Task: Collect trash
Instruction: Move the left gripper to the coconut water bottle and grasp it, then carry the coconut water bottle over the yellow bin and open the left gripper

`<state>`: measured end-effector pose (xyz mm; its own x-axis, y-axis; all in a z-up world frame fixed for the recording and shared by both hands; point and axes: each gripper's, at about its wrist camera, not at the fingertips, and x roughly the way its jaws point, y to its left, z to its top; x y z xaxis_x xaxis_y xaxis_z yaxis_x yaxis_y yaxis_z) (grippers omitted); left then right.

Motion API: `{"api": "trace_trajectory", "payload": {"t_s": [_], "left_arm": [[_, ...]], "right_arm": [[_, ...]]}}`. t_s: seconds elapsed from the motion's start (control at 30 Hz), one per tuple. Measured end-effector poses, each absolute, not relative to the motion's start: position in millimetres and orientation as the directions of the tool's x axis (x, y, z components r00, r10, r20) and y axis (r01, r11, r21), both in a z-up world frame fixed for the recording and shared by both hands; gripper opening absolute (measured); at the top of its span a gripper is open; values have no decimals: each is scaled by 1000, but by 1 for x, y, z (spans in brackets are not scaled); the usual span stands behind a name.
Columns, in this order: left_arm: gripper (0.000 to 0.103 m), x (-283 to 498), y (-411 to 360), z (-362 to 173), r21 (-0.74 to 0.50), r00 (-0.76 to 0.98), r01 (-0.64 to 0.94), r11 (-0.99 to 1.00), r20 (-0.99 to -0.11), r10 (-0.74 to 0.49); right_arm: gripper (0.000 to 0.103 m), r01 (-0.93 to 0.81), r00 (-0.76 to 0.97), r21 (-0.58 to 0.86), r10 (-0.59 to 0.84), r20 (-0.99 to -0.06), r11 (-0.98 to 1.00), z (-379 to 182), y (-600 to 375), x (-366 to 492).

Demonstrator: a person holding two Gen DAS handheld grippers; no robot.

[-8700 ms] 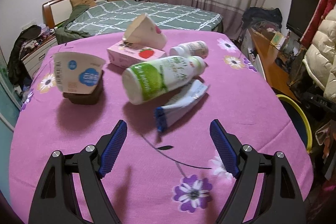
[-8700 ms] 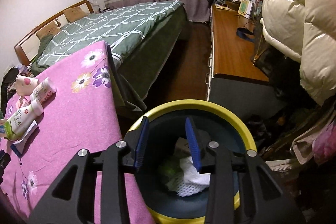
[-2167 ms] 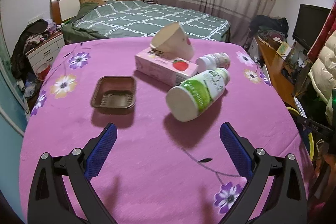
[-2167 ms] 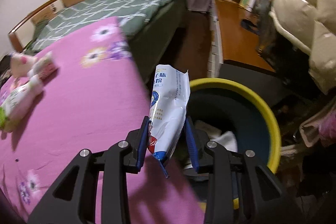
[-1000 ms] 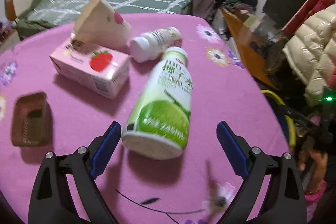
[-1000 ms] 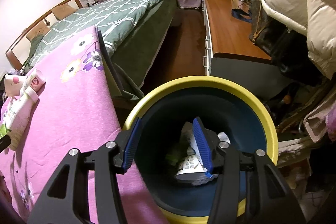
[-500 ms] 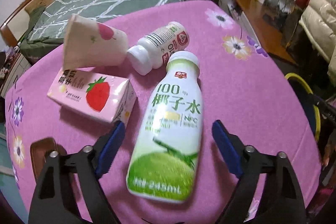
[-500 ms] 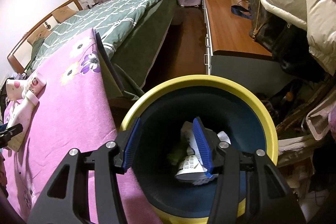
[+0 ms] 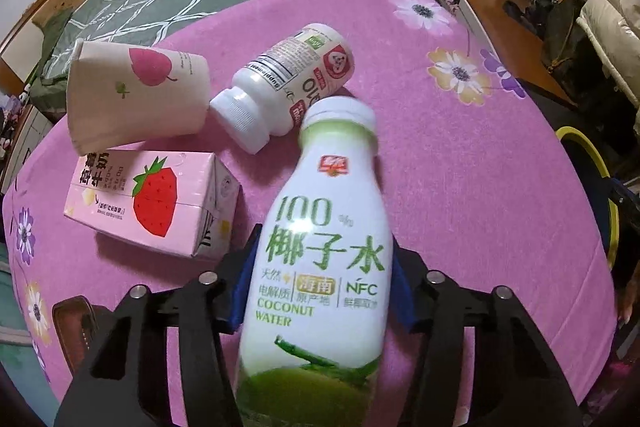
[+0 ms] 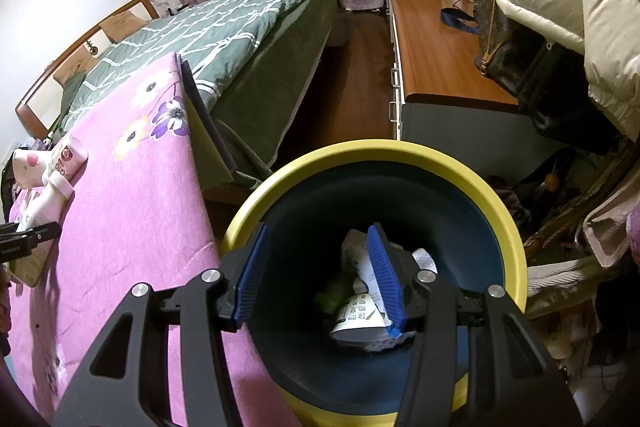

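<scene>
The green-and-white plastic coconut water bottle (image 9: 324, 259) lies on the pink cloth, cap pointing away from the left gripper (image 9: 320, 275), whose jaws are closing across its waist, seemingly touching. The right gripper (image 10: 318, 271) hangs parted and empty over the yellow-rimmed bin (image 10: 400, 151), right of the bottle.

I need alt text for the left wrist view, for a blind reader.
The left claw is closing on a white-and-green plastic coconut water bottle lying on a pink flowered tablecloth. Behind lie a pink strawberry milk carton, paper cup and white pill bottle.
</scene>
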<state>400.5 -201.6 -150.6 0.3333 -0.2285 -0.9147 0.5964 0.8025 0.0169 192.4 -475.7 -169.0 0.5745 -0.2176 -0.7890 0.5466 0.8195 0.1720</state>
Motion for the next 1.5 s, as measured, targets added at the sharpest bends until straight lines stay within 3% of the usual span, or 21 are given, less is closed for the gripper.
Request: {"api": "trace_trajectory", "payload": {"t_s": [0.47, 0.73, 1.5], "left_arm": [[51, 323, -212, -109, -19, 377, 646, 763, -861, -341], [51, 263, -271, -86, 3, 375, 742, 671, -831, -411], [51, 188, -467, -134, -27, 204, 894, 447, -865, -459]], "right_arm": [[49, 474, 602, 128, -214, -770, 871, -153, -471, 179], [49, 495, 605, 129, -234, -762, 860, -148, -488, 148], [49, 624, 542, 114, -323, -776, 773, -160, -545, 60]]}}
